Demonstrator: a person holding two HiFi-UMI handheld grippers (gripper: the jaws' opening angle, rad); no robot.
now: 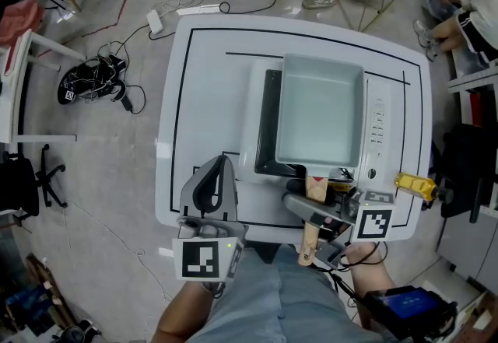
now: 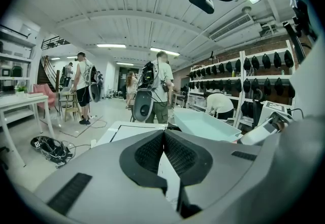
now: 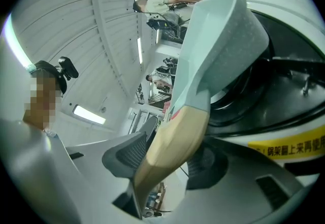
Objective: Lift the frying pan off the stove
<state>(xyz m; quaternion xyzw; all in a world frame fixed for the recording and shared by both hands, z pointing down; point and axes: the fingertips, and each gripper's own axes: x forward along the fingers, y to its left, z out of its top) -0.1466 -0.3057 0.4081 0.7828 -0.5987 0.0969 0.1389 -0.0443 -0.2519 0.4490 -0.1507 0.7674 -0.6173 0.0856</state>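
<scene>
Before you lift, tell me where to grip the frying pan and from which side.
Grip the wooden handle, coming from the near edge of the table. It juts from the near wall of the frying pan past the stove towards you, while the rectangular body is wide and steep-walled. The right tongs are closed on it there.

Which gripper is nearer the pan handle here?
Right. The right gripper is clamped on the handle; the left gripper sits shut and empty off to the handle's left, not touching it.
</scene>
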